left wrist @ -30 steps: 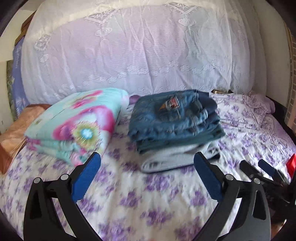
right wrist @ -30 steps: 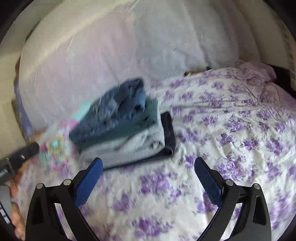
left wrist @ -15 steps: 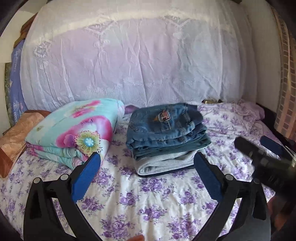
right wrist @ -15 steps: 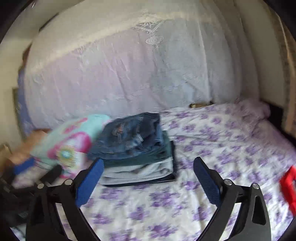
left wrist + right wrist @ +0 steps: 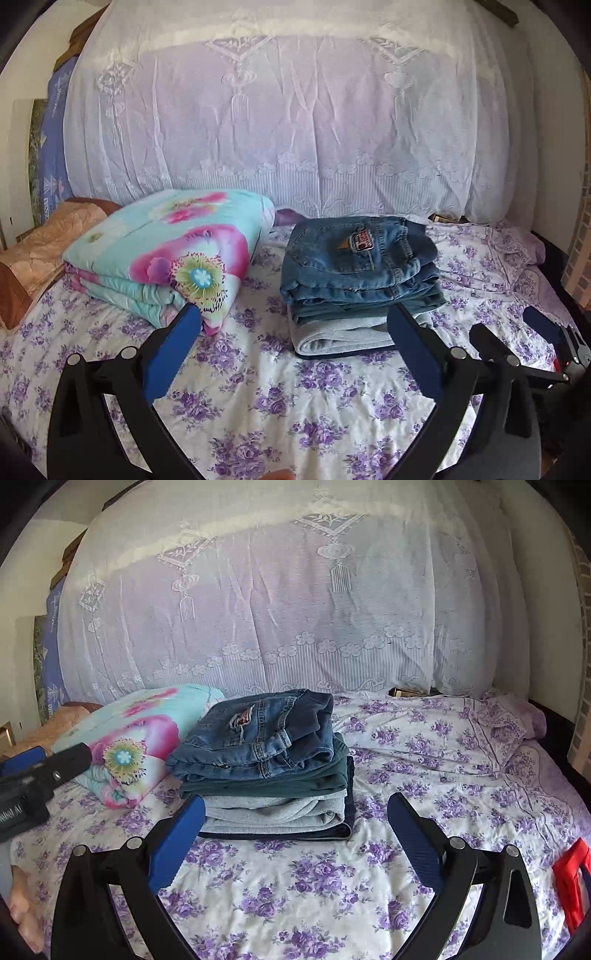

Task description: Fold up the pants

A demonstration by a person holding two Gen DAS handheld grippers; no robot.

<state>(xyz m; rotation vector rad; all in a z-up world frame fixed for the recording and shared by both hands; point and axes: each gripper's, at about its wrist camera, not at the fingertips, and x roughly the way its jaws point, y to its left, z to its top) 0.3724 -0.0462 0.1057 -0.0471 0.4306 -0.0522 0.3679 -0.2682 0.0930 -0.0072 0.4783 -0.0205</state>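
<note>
A stack of folded pants (image 5: 358, 280) rests on the bed, blue jeans on top, then dark green, grey and navy layers; in the right wrist view the stack (image 5: 269, 764) sits left of centre. My left gripper (image 5: 295, 332) hovers open in front of the stack, holding nothing. My right gripper (image 5: 295, 816) is also open and empty, a little back from the stack. The right gripper (image 5: 517, 336) shows at the right edge of the left wrist view. The left gripper's fingers (image 5: 62, 758) show at the left edge of the right wrist view.
A folded floral quilt (image 5: 166, 254) lies left of the stack, with a brown pillow (image 5: 40, 251) beyond it. The bed sheet (image 5: 280, 402) has purple flowers. A white lace cover (image 5: 288, 118) drapes the back. A red object (image 5: 570, 878) lies at the right edge.
Both grippers have pulled back and risen from the stack, so it looks smaller and farther. The stack has not moved. Both stay open.
</note>
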